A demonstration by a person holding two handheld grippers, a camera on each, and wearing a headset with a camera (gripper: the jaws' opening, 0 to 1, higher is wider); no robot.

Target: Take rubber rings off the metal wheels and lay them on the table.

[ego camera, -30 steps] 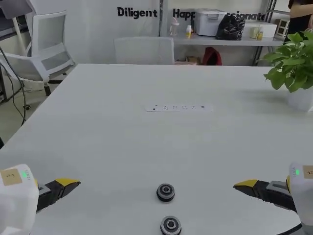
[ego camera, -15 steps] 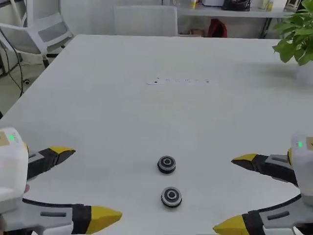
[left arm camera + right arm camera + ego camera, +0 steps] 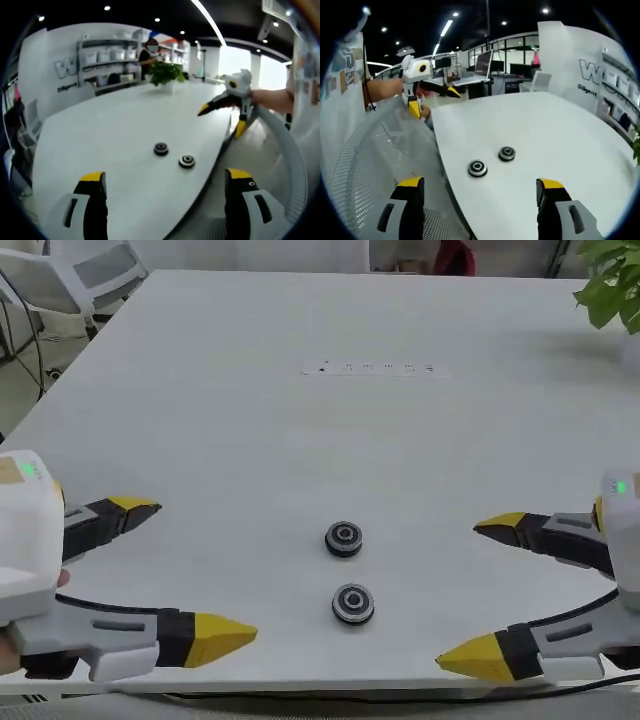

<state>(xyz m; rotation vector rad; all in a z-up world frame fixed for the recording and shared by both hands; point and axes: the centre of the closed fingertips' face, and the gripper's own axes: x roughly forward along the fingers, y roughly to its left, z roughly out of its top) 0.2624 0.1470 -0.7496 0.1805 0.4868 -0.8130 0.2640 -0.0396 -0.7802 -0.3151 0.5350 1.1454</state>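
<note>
left gripper [image 3: 198,570] and right gripper [image 3: 462,595] look alike: white boxy bodies, each with a small green light [image 3: 27,471], grey and black arms with pointed yellow tips, and a thin black cable [image 3: 100,606]. the t-shirt [image 3: 342,65] is pale, short-sleeved and printed.

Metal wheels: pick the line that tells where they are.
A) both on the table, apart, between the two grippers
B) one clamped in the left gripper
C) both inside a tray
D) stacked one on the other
A: the far wheel and the near wheel lie apart on the table, between the open left gripper and the open right gripper, touched by neither.
</note>
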